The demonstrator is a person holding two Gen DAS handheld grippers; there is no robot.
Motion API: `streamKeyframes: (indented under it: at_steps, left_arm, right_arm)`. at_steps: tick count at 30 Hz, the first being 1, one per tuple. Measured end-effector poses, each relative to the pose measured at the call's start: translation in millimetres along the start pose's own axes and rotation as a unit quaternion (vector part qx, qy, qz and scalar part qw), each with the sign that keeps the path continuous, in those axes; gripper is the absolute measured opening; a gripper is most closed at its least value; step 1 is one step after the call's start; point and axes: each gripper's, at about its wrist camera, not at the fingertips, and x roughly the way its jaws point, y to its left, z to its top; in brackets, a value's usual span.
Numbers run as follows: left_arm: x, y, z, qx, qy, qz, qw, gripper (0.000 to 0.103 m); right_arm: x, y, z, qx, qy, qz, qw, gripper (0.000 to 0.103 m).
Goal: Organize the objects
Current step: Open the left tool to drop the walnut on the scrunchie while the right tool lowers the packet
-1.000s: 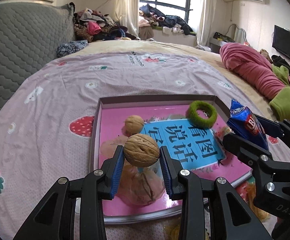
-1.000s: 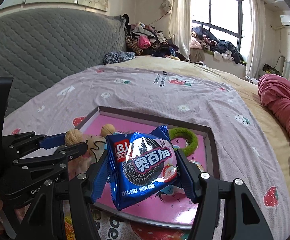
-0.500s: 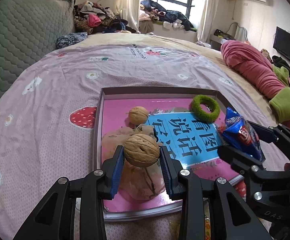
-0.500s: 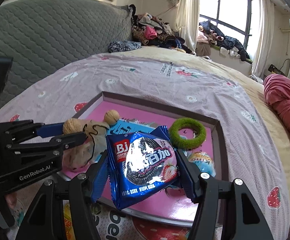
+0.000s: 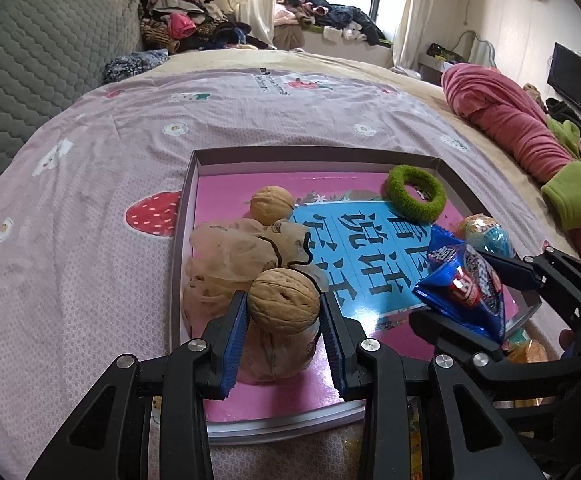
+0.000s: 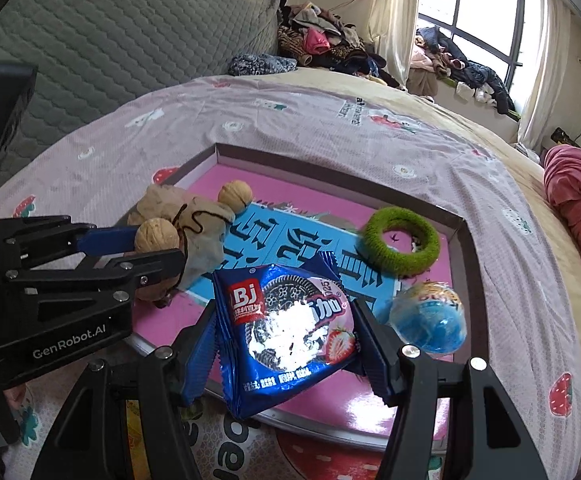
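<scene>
Nearest the left wrist camera, the left hand-held gripper (image 5: 283, 312) pinches a walnut (image 5: 283, 301) between its blue pads, holding it above the near left part of a shallow pink-bottomed box (image 5: 186, 216) that lies on the bed. Directly under and behind that nut sits a sheer beige drawstring pouch (image 5: 230, 260) with more nuts inside, resting on the box floor.

In the right wrist view, the right hand-held gripper (image 6: 286, 344) clamps a blue cookie packet (image 6: 290, 332) by its two side edges, the packet tilted, its printed face towards the camera. It hangs over the near edge of the box. Just to its right, on the box floor near the right wall, lies a round blue-wrapped snack (image 6: 428, 318).

Farther in, a second walnut (image 5: 271, 210) rests on the pink floor, touching the far side of the pouch. A fuzzy green ring (image 6: 400, 242) lies toward the far right corner, partly on the blue label with large characters.

Beyond the box, a lilac bedsheet with strawberry prints (image 5: 90, 152) spreads across the bed. A rolled pink blanket (image 5: 506, 120) lies at the right, and a grey quilted headboard (image 6: 130, 40) stands at the left.
</scene>
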Motion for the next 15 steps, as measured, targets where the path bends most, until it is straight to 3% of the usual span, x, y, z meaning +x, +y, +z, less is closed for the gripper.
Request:
streamKeyframes:
  at_steps: [15]
  left_arm:
    - [7.6, -2.1, -2.9, 0.008, 0.017, -0.002, 0.9998, 0.037]
  right_arm:
    - [17.2, 3.3, -4.0, 0.005, 0.033, 0.008, 0.999, 0.063]
